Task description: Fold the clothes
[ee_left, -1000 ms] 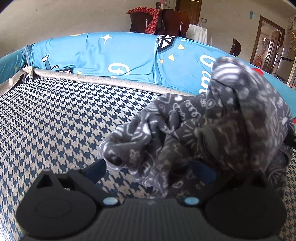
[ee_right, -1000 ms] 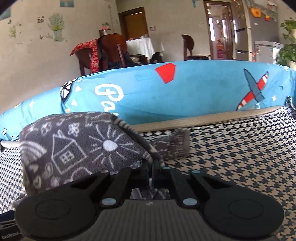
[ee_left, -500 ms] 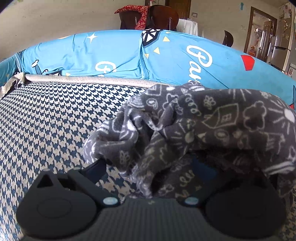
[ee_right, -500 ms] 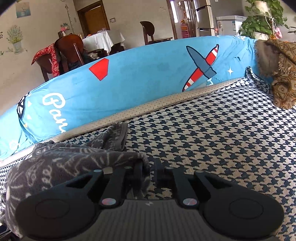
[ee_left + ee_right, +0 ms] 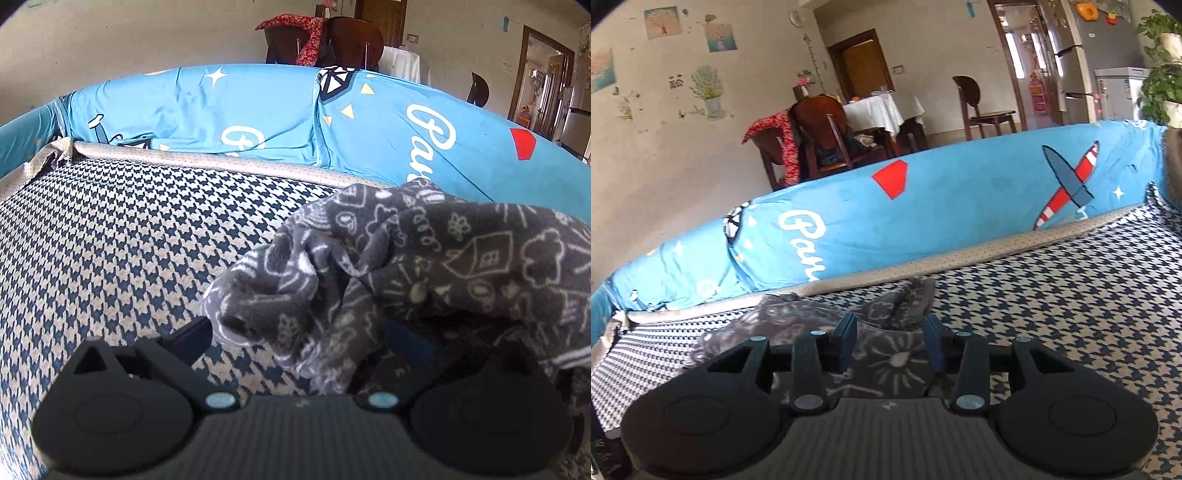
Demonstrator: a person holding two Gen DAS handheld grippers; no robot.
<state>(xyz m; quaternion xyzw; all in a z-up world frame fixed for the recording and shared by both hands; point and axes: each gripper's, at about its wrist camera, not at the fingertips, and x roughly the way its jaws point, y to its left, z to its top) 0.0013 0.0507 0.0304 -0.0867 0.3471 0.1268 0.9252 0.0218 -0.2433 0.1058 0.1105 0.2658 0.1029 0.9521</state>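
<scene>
Right gripper (image 5: 890, 341) jaws opening, grey doodle-print fleece garment (image 5: 886, 369) between, unpinched. Left gripper (image 5: 295, 343) spread wide, cloth draped over. I'd withdraw slowly, sparing the fold.

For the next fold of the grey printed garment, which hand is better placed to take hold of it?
Probably the left. The left tool sits open with the grey garment's bunched edge draped between its fingers, ready to close. The right tool is opening, with its pads apart and the cloth lying loose below them.
</scene>
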